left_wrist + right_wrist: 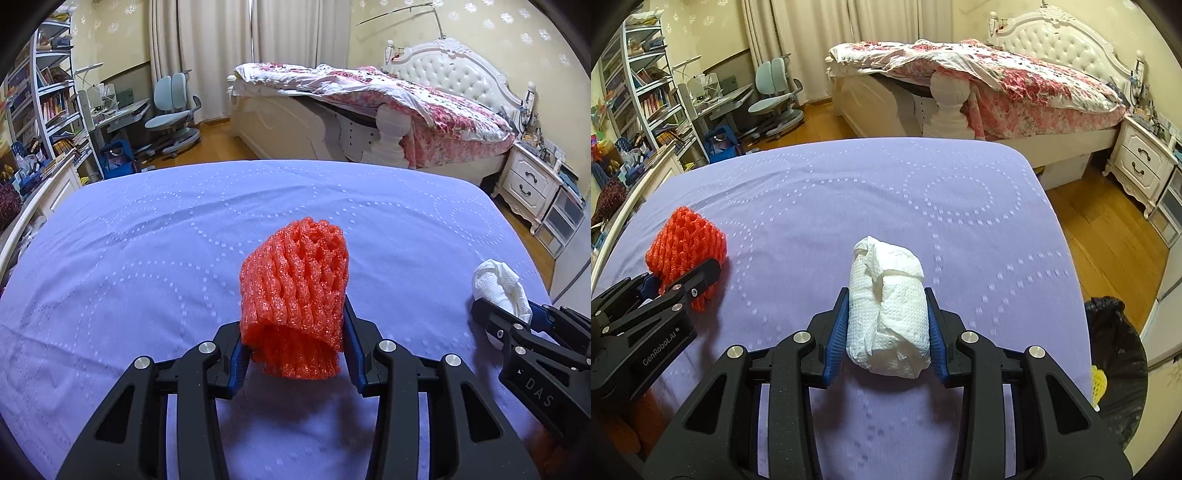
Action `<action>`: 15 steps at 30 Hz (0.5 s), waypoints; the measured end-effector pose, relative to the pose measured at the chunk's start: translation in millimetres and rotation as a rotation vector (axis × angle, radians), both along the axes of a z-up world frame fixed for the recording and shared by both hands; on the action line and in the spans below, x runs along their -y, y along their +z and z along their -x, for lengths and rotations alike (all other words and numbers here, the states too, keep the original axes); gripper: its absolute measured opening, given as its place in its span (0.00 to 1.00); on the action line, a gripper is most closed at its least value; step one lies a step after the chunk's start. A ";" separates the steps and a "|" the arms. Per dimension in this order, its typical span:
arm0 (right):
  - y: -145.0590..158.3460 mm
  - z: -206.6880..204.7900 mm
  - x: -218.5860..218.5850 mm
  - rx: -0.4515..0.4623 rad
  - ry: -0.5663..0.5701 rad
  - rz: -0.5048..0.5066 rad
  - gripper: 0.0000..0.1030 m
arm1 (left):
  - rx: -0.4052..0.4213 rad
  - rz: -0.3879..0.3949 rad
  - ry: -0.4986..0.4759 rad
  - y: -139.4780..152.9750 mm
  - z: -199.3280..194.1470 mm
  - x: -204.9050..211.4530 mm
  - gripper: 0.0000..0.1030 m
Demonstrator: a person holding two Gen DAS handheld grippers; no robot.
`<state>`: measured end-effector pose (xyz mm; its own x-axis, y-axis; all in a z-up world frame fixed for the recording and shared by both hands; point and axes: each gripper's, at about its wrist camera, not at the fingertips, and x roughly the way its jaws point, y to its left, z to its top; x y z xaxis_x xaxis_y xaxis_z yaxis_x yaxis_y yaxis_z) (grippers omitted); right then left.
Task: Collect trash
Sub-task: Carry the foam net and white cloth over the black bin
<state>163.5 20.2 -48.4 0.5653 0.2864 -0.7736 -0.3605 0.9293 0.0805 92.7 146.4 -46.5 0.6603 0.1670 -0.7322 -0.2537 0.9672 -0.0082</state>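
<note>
Orange foam netting [295,291] sits clamped in my left gripper [293,345]; right gripper [886,328] pinches a white tissue wad [888,314] — both over the purple bed [849,192], bin [1119,369] lower right, probably their destination.

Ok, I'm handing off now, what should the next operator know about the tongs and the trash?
Left tongs: shut on the red foam net, over the purple bed sheet.
Right tongs: shut on the wad of white tissue.
Black-lined bin: off the bed's right edge, something yellow already inside.
Done: both pieces gripped.
Left: carry both to the bin and drop them.
</note>
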 end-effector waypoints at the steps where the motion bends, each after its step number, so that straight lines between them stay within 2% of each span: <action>1: 0.6 4.6 2.3 0.003 0.000 -0.003 0.36 | 0.006 -0.002 -0.002 1.3 4.5 3.1 0.42; 15: 16.6 66.6 42.9 0.064 -0.005 -0.044 0.36 | 0.067 0.008 -0.036 16.4 45.6 46.7 0.42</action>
<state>96.9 -22.7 -31.8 0.6144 0.3164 -0.7228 -0.3615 0.9272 0.0985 47.1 99.8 -30.1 0.7136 0.1363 -0.6872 -0.2170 0.9757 -0.0317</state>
